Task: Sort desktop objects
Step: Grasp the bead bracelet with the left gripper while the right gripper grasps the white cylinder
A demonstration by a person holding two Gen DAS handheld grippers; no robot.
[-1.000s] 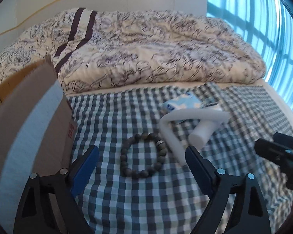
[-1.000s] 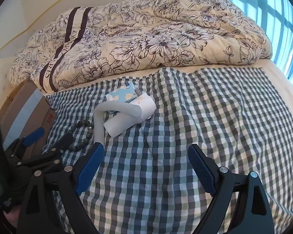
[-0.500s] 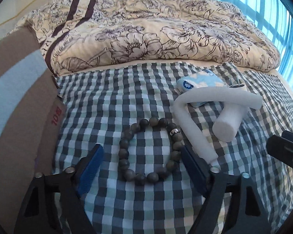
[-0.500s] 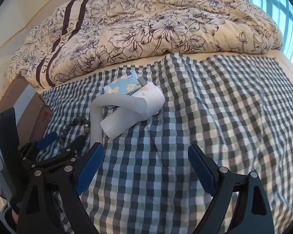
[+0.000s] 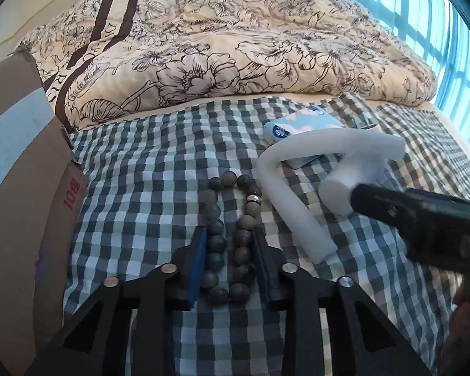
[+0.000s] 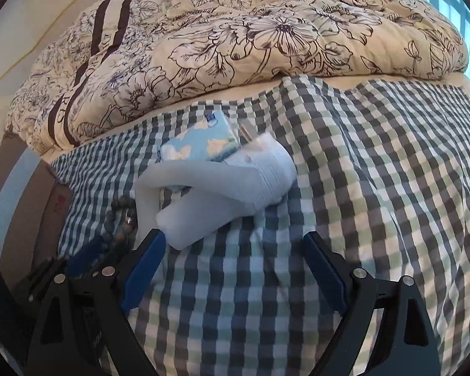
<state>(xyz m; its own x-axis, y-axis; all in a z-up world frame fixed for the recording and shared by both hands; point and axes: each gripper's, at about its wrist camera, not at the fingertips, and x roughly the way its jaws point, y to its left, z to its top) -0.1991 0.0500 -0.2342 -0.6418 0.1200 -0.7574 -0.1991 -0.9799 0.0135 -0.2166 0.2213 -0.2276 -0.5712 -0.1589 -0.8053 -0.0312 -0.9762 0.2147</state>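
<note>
A bracelet of dark round beads [image 5: 232, 219] lies on the checked cloth [image 5: 141, 188], squeezed into a narrow loop. My left gripper [image 5: 228, 235] is shut on the bracelet, its blue pads pressing both sides. To the right sit a bent white foam tube [image 5: 285, 194], a thicker foam cylinder [image 5: 351, 181] and a blue tissue pack [image 5: 300, 125]. My right gripper [image 6: 235, 244] stands open just in front of the foam cylinder [image 6: 200, 216], holding nothing. The bracelet [image 6: 122, 213] and tissue pack [image 6: 200, 144] show at its left.
A cardboard box [image 5: 18, 172] with pale tape stands at the left edge of the cloth. A bunched floral duvet [image 5: 235, 50] fills the back of the bed. A window [image 5: 423, 15] is at the right. A white plug adapter [image 6: 272, 159] lies behind the foam.
My left gripper moved forward over the bracelet and shut on it, squeezing the round loop narrow. My right gripper moved closer to the foam pieces, still open.
</note>
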